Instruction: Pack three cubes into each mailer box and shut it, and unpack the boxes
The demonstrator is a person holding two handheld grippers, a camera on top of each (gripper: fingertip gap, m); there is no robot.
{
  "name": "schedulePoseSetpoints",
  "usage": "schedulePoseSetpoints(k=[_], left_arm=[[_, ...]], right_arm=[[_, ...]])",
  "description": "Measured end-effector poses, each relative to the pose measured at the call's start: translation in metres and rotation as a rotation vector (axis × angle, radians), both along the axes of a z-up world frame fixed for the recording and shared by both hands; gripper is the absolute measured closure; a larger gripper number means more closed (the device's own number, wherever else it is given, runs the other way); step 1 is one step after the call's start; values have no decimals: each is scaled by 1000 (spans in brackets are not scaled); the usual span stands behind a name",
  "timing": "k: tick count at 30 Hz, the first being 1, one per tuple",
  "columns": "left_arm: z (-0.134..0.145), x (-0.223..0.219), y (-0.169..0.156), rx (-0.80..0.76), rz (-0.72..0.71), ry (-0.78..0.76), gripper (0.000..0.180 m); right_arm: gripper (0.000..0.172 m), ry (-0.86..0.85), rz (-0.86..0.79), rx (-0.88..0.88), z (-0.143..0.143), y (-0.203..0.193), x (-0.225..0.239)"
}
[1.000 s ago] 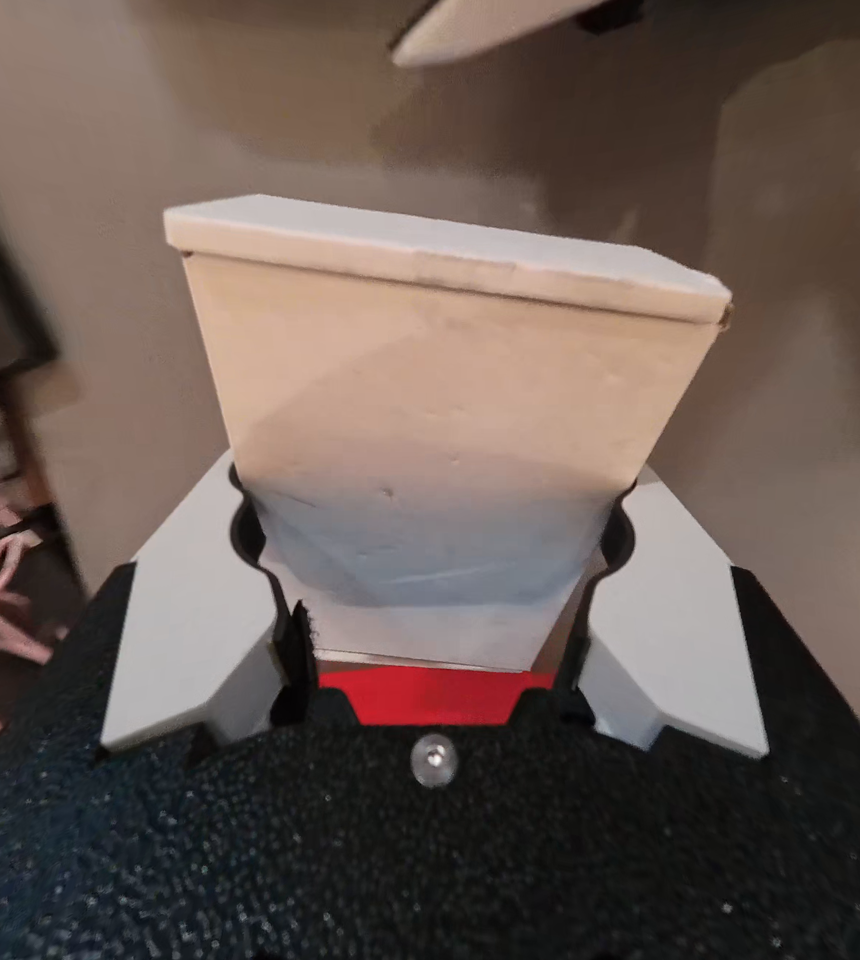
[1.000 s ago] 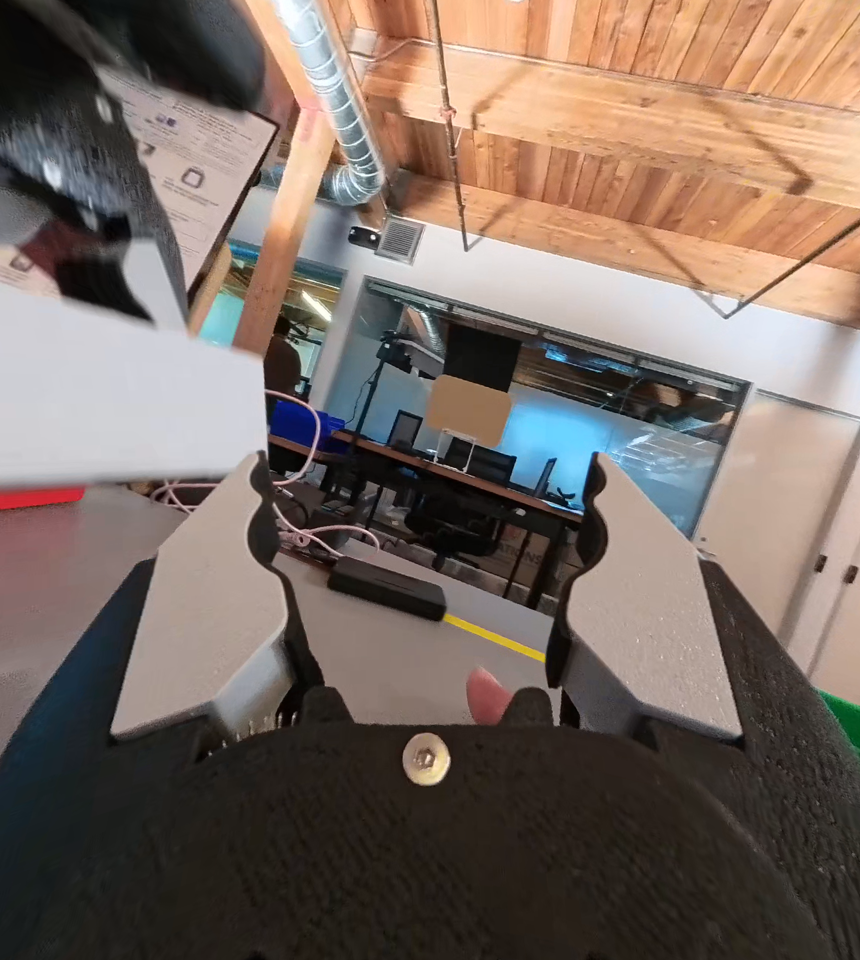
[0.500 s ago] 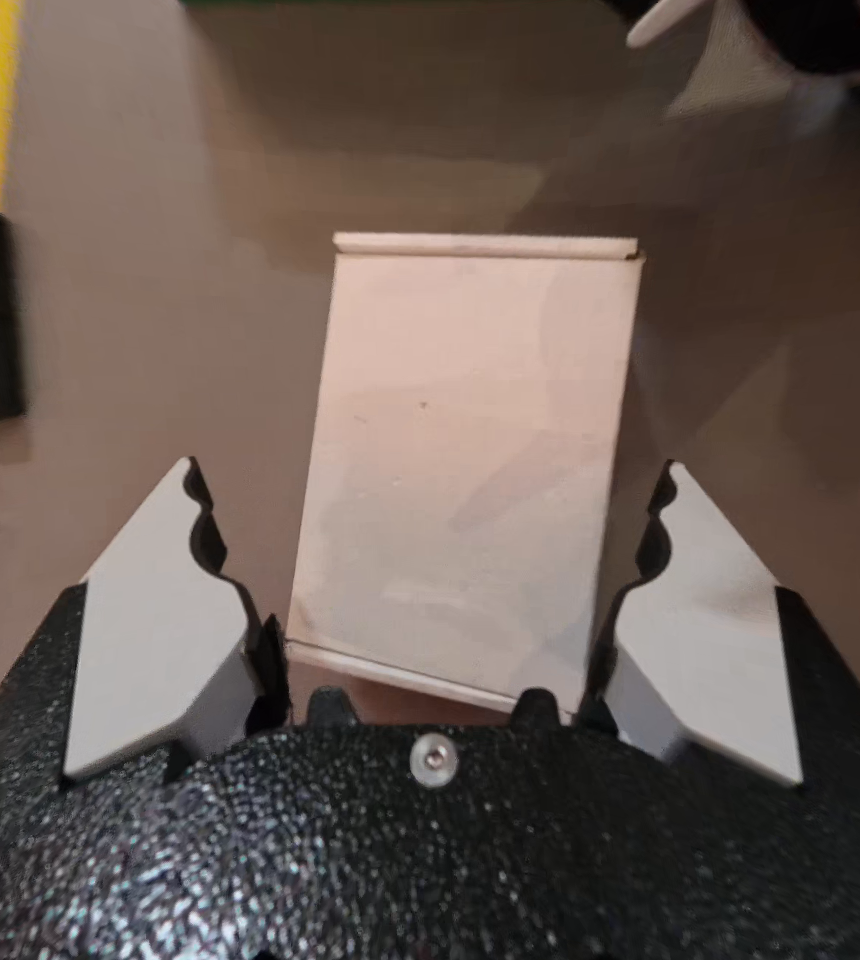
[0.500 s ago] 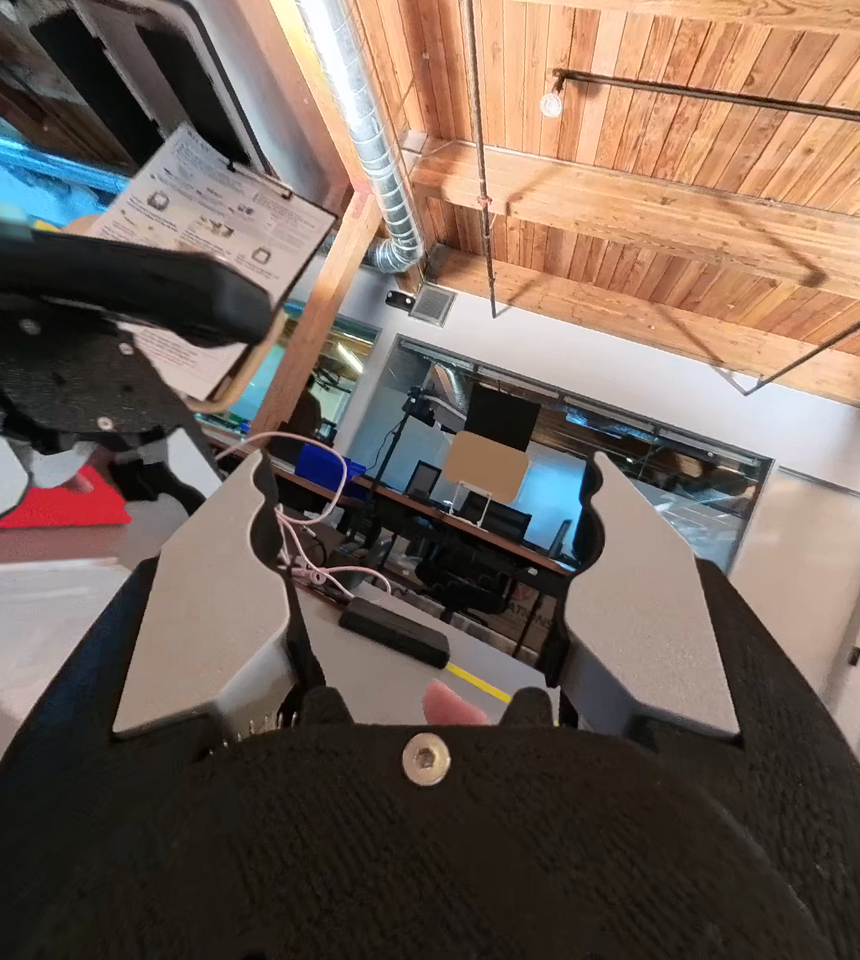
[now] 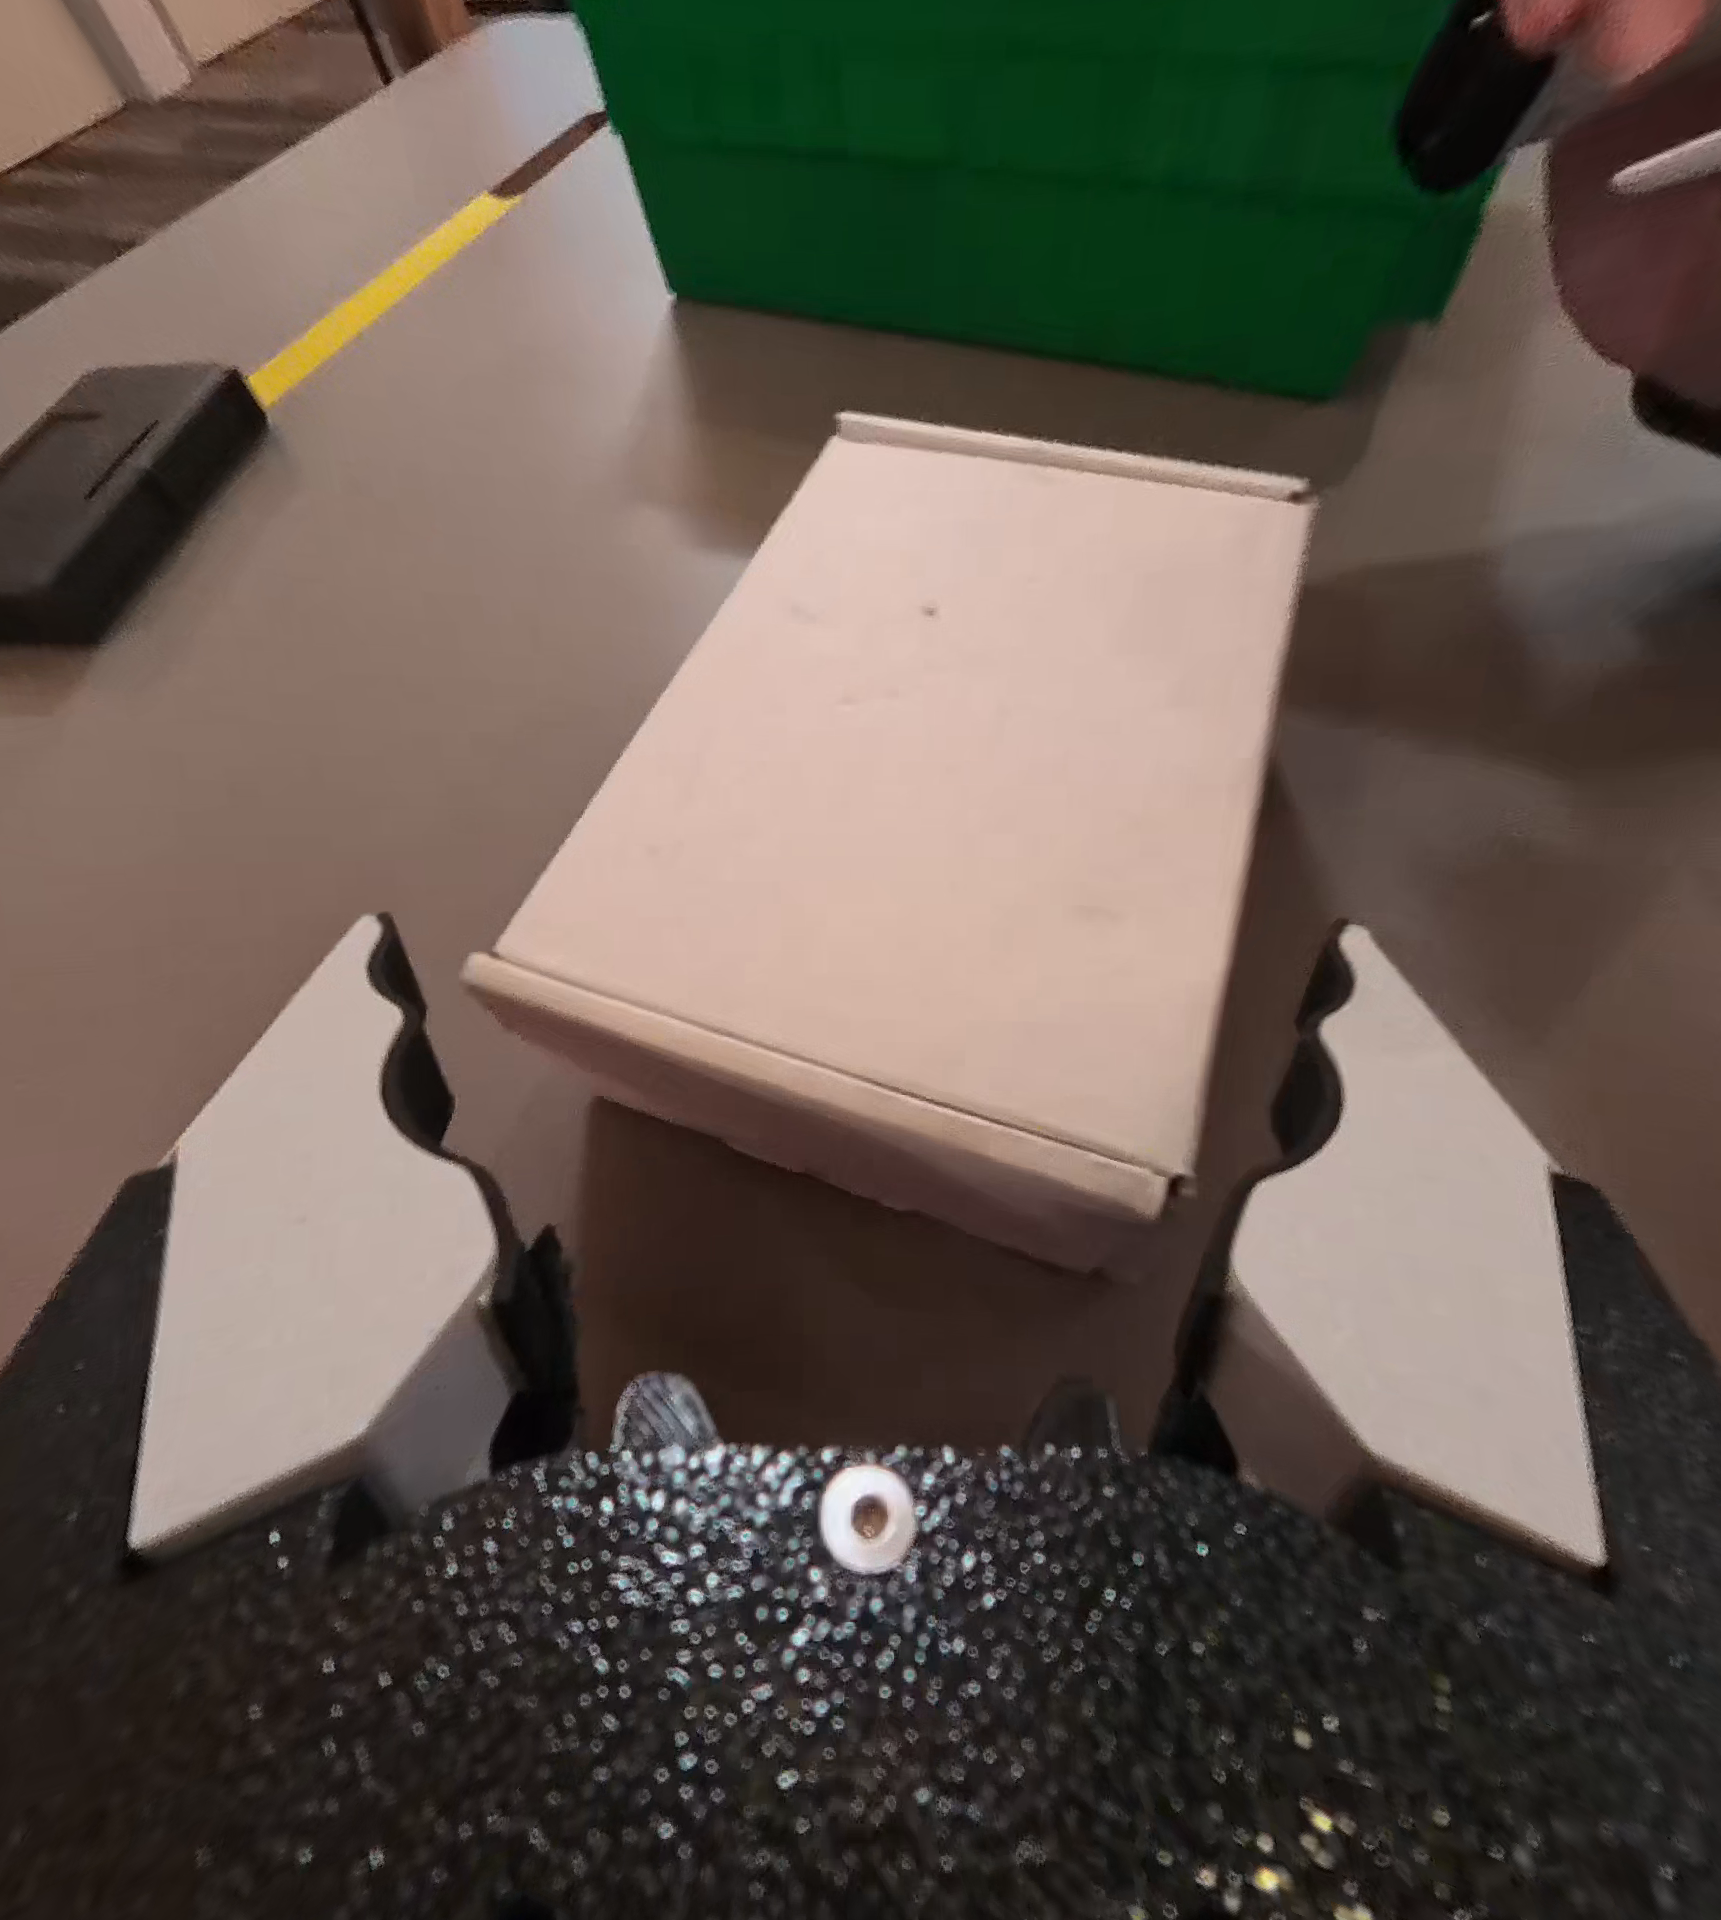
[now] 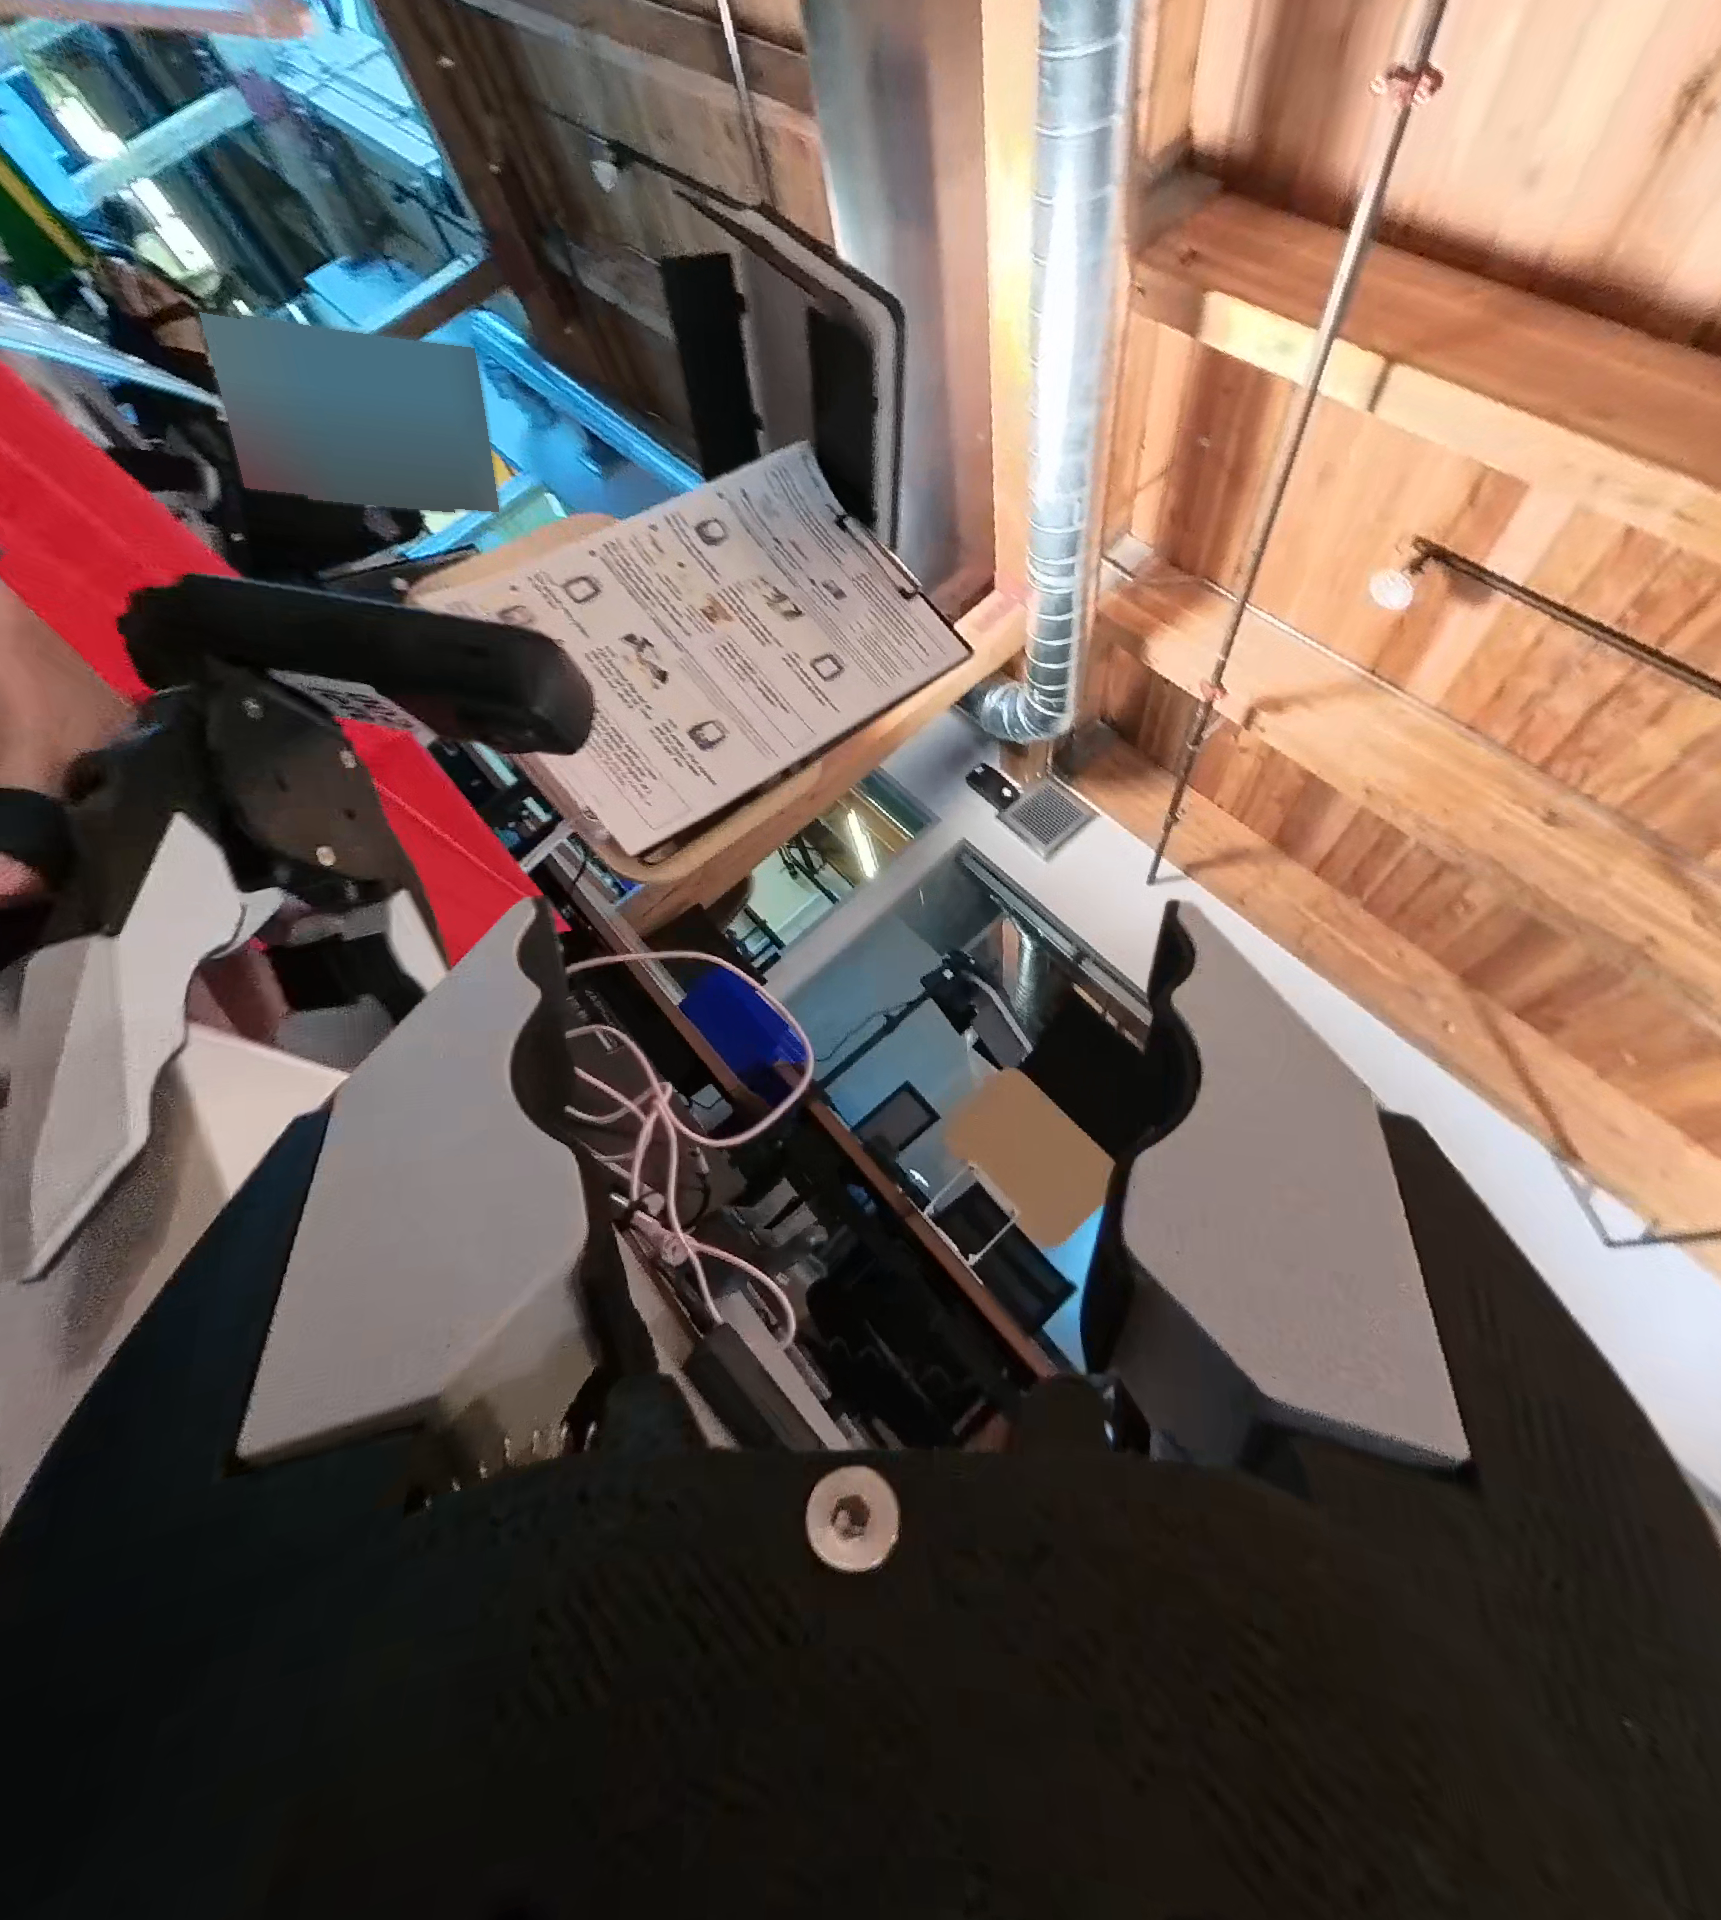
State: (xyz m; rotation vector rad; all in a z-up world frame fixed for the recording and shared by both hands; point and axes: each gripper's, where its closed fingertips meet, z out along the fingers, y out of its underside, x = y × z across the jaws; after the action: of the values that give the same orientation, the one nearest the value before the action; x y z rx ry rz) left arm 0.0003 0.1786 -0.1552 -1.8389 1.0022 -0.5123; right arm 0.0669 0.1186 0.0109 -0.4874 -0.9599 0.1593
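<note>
Mailer box point(image 5: 923, 790) sits shut on the grey surface point(image 5: 336, 748), lid flat, long axis running away from the left camera and skewed slightly toward the right. Its near end lies between the fingers of the left hand-held gripper point(image 5: 861, 1023), but there's clear space on both sides: jaws wide apart, pads not touching the cardboard, nothing gripped. A darker cardboard panel shows just under the box's near edge; can't tell what it belongs to.

Green tote point(image 5: 1032, 177) stands on the surface just beyond the box's far end. Black flat block point(image 5: 71, 509) lies well off to the left, next to a yellow tape line point(image 5: 388, 296). A person's hand point(image 5: 1666, 249) with part of the other tool shows at the top right of the left view.

Right hand-held gripper point(image 6: 861, 1023) is tipped upward, looking at the wooden ceiling point(image 6: 1458, 520) and a metal duct point(image 6: 1064, 364). Jaws open, nothing between the fingers, only background: pink cables point(image 6: 669, 1132) and a clipboard with a printed sheet point(image 6: 710, 644). Left tool is visible at that view's left edge, above the pale box. No cubes in view in either picture.
</note>
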Motion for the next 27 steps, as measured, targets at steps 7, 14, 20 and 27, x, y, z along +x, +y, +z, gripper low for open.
schedulePoseSetpoints(k=[7,14,20,27], left_arm=[[-6,13,-14,44,-86,74,22],[-12,10,-9,18,-48,109,36],[9,7,-8,54,-62,-42,38],[17,-8,6,-150,63,-261,39]], right_arm=[[76,-56,-17,-94,-11,2,-13],[76,-250,-5,-9,-39,-6,-30],[104,-220,-207,-9,-32,26,-9],[92,-414,33,-94,-69,5,-27]])
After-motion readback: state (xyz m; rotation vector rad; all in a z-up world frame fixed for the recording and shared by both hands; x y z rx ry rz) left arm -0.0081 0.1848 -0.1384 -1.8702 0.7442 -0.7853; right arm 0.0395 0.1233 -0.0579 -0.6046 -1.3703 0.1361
